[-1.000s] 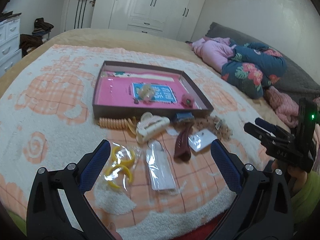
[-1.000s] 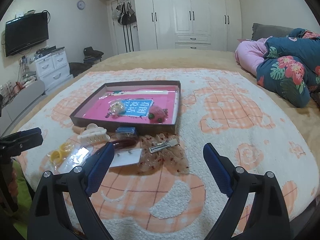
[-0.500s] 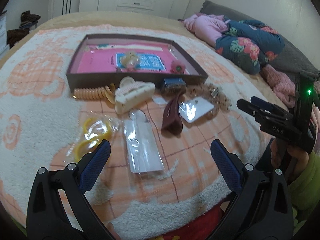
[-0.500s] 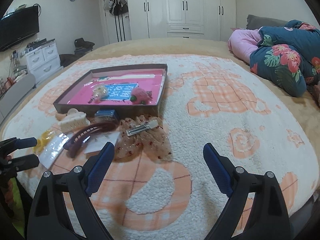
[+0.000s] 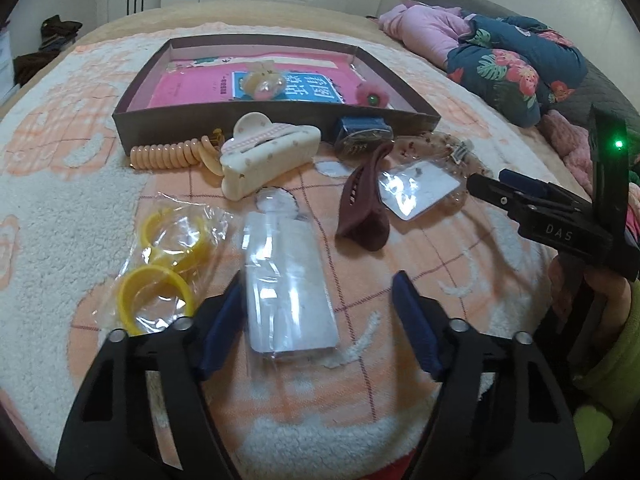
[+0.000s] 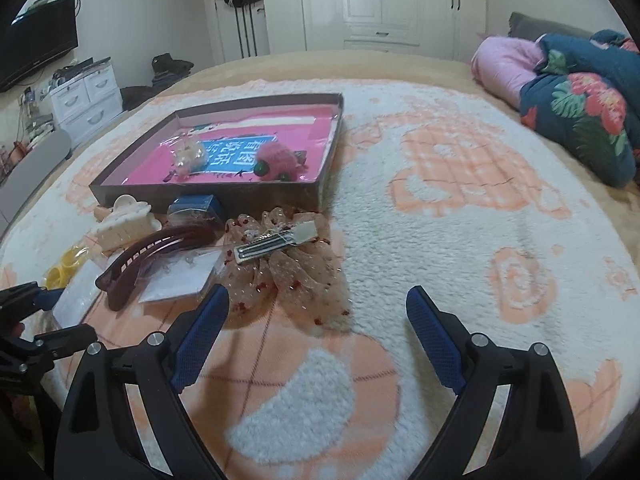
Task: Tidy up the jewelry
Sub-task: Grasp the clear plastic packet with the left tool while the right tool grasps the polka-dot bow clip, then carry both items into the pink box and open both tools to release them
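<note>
Closing in at the bottom of the left wrist view, the left gripper (image 5: 318, 312) has just been narrowing its jaws around a clear packet (image 5: 286, 284). The left pad is at the packet's edge, while the right pad stands apart from it, so it is between the jaws but not yet gripped. The packet looks light, thin and slippery. It may slide or buckle, so I think the best hold is across its short width, near the lower end where a stiffer card seems to be inside.

At lower left lies a bag of yellow rings (image 5: 168, 256), also in loose plastic. Above the packet, near the centre, are a cream claw clip (image 5: 268, 152), which is stiff and easy to pinch, and a dark red clip (image 5: 362, 204). A coil tie (image 5: 166, 155) lies at its left.

In the right wrist view, the right gripper (image 6: 316, 336) is wide open and holds nothing. Just above its left finger lies a soft mesh bow (image 6: 286, 260) with a metal clip on it.

Farthest, in the upper middle, the box (image 5: 224, 120) with pink floor already holds some small pieces.
</note>
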{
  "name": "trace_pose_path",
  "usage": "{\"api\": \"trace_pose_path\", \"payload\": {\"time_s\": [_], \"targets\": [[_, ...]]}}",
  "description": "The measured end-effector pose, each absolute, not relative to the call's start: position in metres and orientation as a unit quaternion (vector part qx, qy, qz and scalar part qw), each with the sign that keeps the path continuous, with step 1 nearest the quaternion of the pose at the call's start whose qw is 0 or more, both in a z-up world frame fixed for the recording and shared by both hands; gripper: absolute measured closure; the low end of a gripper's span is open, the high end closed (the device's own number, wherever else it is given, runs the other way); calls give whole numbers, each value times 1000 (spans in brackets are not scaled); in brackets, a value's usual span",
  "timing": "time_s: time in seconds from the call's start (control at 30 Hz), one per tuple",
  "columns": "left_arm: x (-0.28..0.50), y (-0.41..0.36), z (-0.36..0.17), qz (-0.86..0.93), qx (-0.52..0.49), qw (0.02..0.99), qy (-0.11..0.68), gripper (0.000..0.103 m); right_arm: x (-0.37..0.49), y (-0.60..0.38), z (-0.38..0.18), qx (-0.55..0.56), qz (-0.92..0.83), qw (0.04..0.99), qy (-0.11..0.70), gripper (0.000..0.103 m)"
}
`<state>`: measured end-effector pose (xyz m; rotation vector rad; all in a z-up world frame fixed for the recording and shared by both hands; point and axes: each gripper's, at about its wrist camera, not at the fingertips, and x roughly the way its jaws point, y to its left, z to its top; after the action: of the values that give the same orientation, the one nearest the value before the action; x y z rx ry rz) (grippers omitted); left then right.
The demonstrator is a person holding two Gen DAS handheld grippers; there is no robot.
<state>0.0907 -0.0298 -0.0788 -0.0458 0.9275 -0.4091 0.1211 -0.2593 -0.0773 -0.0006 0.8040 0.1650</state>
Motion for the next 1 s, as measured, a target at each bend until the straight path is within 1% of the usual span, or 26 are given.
{"api": "trace_pose_path", "payload": {"time_s": [0.03,0.1,0.13,0.2,0.27,0.3,0.37,0.47,0.57,0.63,1.0], "targets": [[91,-29,-79,-192,-22,875,444,49,124,-258,-79,-2,82,916,394,16],[92,-27,-79,-188,-19,876,443,59,129,-255,-83,-7,86,913,400,17],[92,-27,-79,-189,-18,877,442,64,132,-253,-85,-9,89,911,403,20],[91,-27,-78,-191,-17,876,442,70,133,-252,-87,-11,92,909,406,25],[91,-26,-78,-193,-17,876,441,70,133,-251,-87,-9,100,908,407,40],[91,-27,-78,-194,-17,876,441,71,132,-251,-87,-9,102,908,406,44],[90,-27,-77,-199,-18,876,440,71,129,-251,-86,-6,112,908,404,64],[88,-29,-75,-206,-18,875,438,72,123,-255,-83,12,124,908,401,82],[85,-31,-73,-214,-19,874,436,72,114,-259,-80,18,121,910,396,89],[84,-31,-71,-218,-20,874,434,72,106,-264,-75,22,117,914,388,90],[83,-18,-54,-215,-41,887,406,72,82,-281,-50,49,103,928,354,92]]}}
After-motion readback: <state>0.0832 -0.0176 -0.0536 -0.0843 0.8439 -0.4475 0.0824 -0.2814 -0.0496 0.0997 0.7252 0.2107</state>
